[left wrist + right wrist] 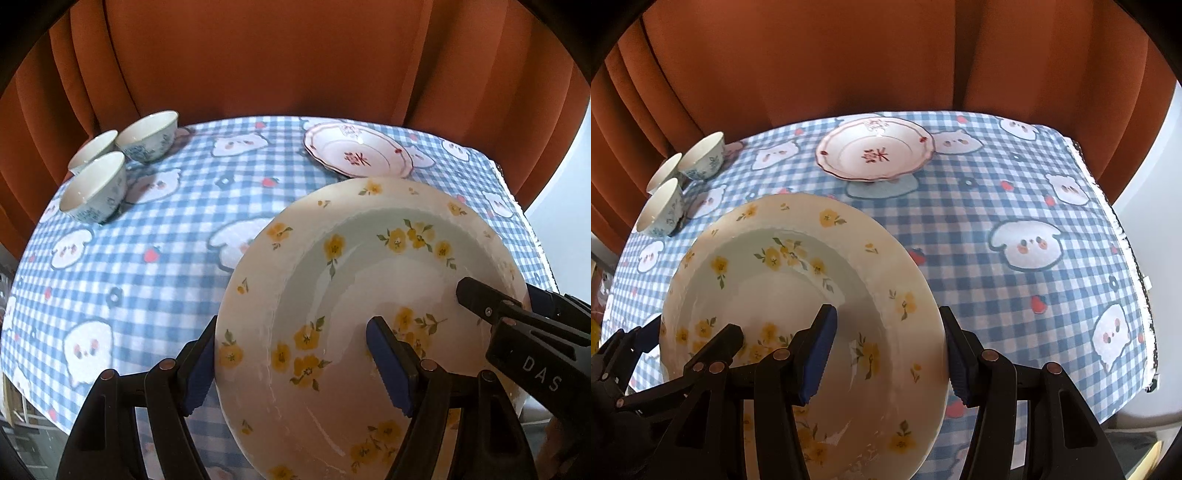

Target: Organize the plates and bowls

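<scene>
You hold a large yellow-flowered plate [369,295] lifted above the near part of the worktop [147,258], one pair of tongs on each side. Your left tongs [295,365] straddle its left rim, one finger under the edge and one inside the well; they look clamped on it. Your right tongs [886,350] straddle the right rim the same way and also look clamped. The plate tilts, its far edge raised. This looks like the carrying step: moving the big plate toward where the plates belong. A smaller pink-edged plate [875,151] sits near the far edge of the worktop, on the checked cloth [1034,184]. The next move probably calls for bringing the big plate level and setting it down without knocking that one. Three small bowls [96,188] cluster at the far left corner, well apart from the plates. An orange curtain [295,55] hangs behind. Nothing stands between the two plates.
</scene>
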{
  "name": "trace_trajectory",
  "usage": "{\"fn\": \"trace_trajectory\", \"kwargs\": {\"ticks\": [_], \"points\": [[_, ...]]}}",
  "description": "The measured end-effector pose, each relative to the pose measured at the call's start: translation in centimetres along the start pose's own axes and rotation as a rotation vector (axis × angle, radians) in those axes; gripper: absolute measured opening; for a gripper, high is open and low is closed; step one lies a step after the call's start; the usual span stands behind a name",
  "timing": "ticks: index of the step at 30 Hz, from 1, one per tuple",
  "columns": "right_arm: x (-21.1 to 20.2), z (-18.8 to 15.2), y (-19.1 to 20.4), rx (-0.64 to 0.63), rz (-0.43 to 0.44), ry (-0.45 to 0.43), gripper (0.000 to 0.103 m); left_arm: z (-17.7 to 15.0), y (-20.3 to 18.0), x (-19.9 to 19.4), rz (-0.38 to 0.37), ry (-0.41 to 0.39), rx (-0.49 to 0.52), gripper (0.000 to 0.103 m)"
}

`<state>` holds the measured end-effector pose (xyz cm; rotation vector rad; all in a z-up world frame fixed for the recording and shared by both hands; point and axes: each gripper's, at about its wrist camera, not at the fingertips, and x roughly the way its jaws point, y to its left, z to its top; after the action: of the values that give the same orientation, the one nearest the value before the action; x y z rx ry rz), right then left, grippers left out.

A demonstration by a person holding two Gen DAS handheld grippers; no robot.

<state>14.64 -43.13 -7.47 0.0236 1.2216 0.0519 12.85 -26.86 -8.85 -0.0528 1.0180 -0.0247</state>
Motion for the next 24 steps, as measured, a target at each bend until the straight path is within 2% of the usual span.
{"fn": "trace_trajectory", "kwargs": {"ticks": [7, 24], "points": [[1.1, -0.5, -2.2, -0.02, 0.005, 0.018, 0.058, -1.0, -1.4, 1.6, -0.016, 0.026, -0.055, 0.077], [4.6, -0.3, -3.8, -0.081, 0.018, 0.103, 0.058, -1.8, -2.5, 5.0, -0.005, 0.108, -0.125, 0.079]]}}
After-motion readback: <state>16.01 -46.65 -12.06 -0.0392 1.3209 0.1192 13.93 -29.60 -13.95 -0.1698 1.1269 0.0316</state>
